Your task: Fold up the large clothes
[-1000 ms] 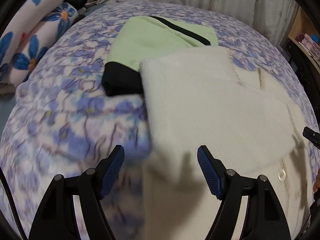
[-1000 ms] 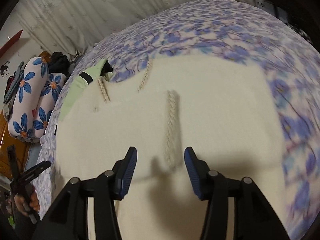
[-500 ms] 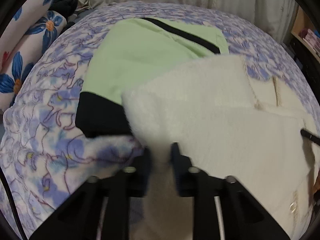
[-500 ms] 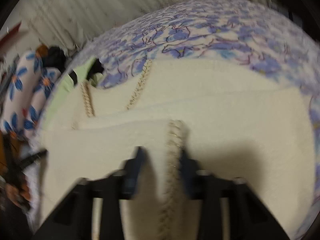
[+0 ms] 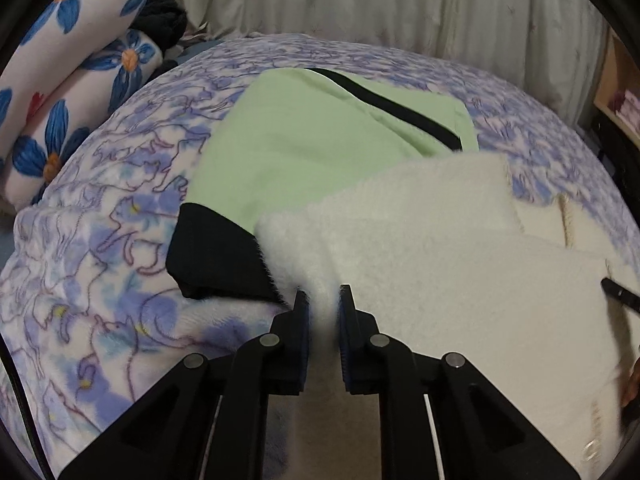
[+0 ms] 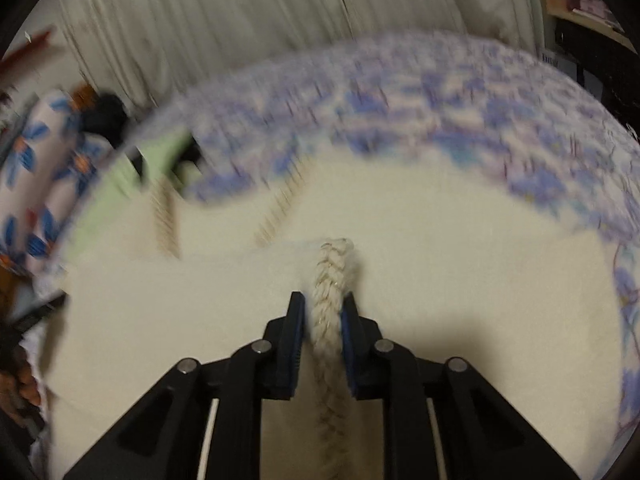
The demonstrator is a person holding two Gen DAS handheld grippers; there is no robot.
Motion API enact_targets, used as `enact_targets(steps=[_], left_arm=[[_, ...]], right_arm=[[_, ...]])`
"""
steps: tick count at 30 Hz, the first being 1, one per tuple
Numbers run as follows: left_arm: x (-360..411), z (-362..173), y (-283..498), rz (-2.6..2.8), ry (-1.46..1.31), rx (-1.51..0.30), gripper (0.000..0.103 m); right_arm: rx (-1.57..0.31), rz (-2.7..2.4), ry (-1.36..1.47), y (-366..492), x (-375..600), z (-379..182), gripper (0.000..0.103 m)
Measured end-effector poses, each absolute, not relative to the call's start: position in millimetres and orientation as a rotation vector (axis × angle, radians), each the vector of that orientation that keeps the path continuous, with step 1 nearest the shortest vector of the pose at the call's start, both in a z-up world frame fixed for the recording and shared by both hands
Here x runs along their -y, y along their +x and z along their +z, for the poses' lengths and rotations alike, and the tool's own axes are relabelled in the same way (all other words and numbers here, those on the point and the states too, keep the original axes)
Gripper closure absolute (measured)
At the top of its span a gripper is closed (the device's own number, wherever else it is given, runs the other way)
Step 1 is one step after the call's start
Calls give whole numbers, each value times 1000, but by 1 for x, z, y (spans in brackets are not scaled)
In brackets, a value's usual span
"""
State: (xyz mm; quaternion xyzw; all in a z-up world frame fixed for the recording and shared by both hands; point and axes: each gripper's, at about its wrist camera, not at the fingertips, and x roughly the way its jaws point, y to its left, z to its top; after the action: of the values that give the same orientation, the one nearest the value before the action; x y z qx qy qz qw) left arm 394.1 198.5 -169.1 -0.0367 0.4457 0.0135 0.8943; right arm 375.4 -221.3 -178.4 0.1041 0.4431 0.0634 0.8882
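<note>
Cream fleece fills the lower half of both views: we see the sweater (image 5: 460, 264) spread flat on the bedspread (image 5: 100, 280), a plush cover printed with blue and violet flowers. We can read no writing, label or brand anywhere; the shelves at the upper right of each view hold items too small or blurred to make out. Our left gripper (image 5: 323, 300) has its blue-padded fingers pressed onto a fluffy fold at the sweater's near left edge, the pile puffing up between them. Our right gripper (image 6: 323, 308) pinches a braided cord trim (image 6: 328, 280), a thick twisted rope shape with faint glinting threads, running up from the bottom centre of that view. Only the left view shows clearly the green garment (image 5: 312, 140), smooth and matte, with a black stripe across its top and a black ribbed cuff (image 5: 216, 260) lying just beside the sweater's corner; the sweater overlaps its lower right part. In the right view that garment is a blurred green sliver at middle left. The right view alone shows two more braided trims (image 6: 280, 208) slanting across the sweater's far part. Pillows (image 5: 68, 92) with big blue flowers sit at the upper left of both views, and a pale pleated curtain (image 5: 380, 4) hangs behind the bed.
</note>
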Motion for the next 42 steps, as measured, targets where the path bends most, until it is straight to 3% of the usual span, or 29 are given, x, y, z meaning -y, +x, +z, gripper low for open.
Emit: enact_targets(steps=[2, 7, 9, 15, 23, 32, 35, 42], left_arm=[[-197, -166, 392, 26, -48, -932, 87], [-196, -139, 379, 82, -7, -928, 64], [-190, -126, 368, 73, -15, -918, 61], [-140, -116, 332, -48, -88, -945, 60], [-85, -172, 306, -48, -152, -1024, 61], [-127, -182, 305, 72, -107, -996, 61], [-140, -183, 301, 52, -135, -995, 61], [-130, -181, 302, 86, -87, -1000, 60]], right_arm=[[-940, 121, 252, 373, 227, -173, 82], [-897, 125, 240, 346, 229, -144, 78], [-888, 153, 236, 332, 221, -135, 78], [-921, 279, 186, 306, 160, -136, 78], [-960, 379, 121, 294, 96, -162, 77], [-943, 119, 108, 295, 190, -171, 81], [-945, 126, 212, 290, 223, -168, 90], [-964, 101, 216, 282, 219, -171, 87]])
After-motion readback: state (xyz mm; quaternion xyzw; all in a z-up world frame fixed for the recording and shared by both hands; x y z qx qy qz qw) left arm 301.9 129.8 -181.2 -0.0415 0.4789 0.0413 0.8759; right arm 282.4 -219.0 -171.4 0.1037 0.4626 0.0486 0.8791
